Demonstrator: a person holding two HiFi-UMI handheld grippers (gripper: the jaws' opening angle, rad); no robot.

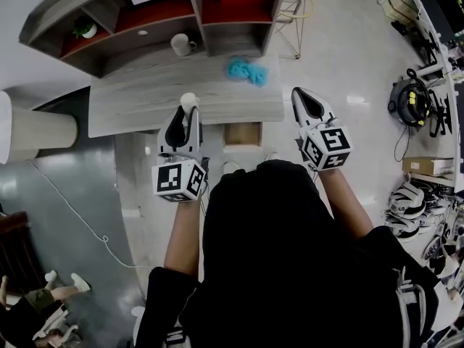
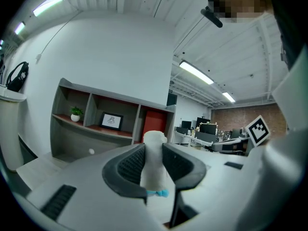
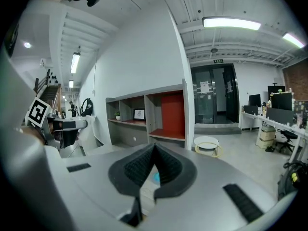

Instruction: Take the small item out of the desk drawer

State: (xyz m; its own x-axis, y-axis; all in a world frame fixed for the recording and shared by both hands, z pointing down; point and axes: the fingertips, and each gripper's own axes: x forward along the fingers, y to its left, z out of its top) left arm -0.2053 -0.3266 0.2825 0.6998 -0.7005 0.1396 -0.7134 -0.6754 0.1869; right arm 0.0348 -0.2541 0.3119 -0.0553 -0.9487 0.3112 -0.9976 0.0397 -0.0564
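Gripping the item point(image 2: 154, 150) with jaws part-closed on it, the left tool point(image 1: 187, 112) holds it above the worktop point(image 1: 138, 96) edge, left of the drawer point(image 1: 241, 134). Removal looks done; the drawer seems open. The right tool point(image 3: 153, 166) is closed, empty. Both hands point roughly level

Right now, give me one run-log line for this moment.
left gripper: shut on white item | right gripper: shut, empty | drawer: open | blue cloth: on desk
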